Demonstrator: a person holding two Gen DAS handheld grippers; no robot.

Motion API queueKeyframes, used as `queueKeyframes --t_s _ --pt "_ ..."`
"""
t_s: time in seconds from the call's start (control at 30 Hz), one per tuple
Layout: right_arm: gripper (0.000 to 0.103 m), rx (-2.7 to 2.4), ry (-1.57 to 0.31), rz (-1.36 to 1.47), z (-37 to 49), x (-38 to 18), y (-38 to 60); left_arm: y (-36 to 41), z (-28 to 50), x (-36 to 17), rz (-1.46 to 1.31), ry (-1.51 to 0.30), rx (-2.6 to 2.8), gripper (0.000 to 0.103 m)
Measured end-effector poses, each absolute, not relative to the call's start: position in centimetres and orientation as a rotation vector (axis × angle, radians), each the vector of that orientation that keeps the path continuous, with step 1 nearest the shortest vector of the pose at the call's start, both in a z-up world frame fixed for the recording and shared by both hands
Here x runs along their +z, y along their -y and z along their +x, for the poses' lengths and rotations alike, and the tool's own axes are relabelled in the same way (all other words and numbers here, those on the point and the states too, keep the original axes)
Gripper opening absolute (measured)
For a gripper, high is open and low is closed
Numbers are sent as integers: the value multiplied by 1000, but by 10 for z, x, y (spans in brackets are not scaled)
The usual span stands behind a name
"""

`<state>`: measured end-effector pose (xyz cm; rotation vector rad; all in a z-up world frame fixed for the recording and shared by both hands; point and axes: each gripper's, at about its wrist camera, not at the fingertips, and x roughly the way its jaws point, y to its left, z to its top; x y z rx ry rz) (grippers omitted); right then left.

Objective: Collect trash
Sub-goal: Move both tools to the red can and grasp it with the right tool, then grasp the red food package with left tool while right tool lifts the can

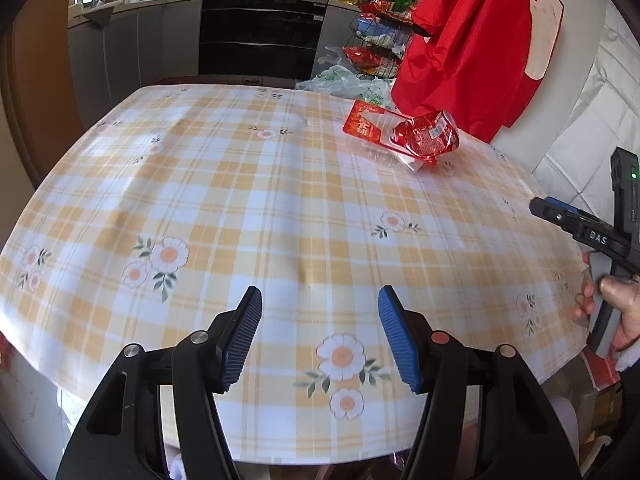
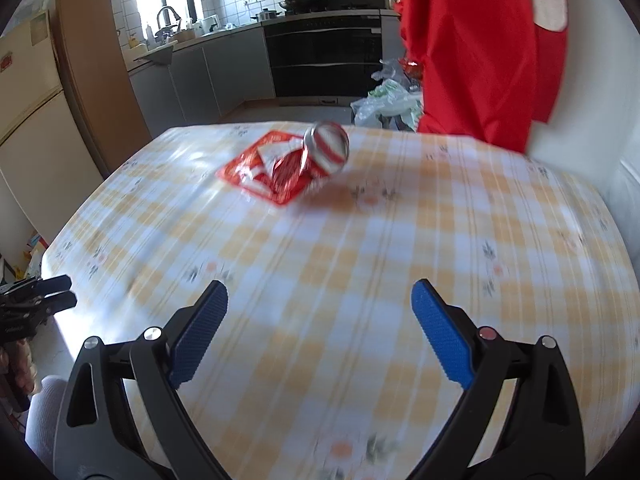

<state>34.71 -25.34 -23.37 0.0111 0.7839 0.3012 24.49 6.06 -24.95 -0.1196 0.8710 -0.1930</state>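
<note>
A crumpled red snack wrapper (image 1: 428, 140) lies on a flat red packet (image 1: 362, 122) at the far right of the checked tablecloth (image 1: 240, 208). The right wrist view shows the same wrapper (image 2: 320, 156) and packet (image 2: 256, 172) at the far middle of the table, blurred. My left gripper (image 1: 320, 336) hovers open over the table's near edge, nothing between its blue pads. My right gripper (image 2: 320, 332) is open too, well short of the trash. A hand holds the right gripper (image 1: 560, 214) at the table's right edge in the left wrist view.
A red garment (image 1: 472, 40) hangs over a white chair back beyond the trash. Plastic bags (image 1: 344, 80) and a wire rack (image 1: 380, 36) stand behind the table. Kitchen cabinets and an oven (image 1: 260, 36) line the far wall. A fridge (image 2: 28, 128) stands at the left.
</note>
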Motion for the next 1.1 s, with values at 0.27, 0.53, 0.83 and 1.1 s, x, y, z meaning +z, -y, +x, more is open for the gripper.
queueKeyframes --t_s 0.27,0.53,0.83,1.1 --pt "90 301 -728 24 449 -238 221 -48 316 -246 -115 -861 -220 59" --pt "81 278 -790 113 493 -262 222 -38 371 -260 -136 -887 -241 59" --pt "52 349 -817 256 472 -274 244 -21 421 -265 -194 -896 -268 65" --pt "52 417 -803 306 425 -265 255 -9 449 -271 -291 -925 -275 68"
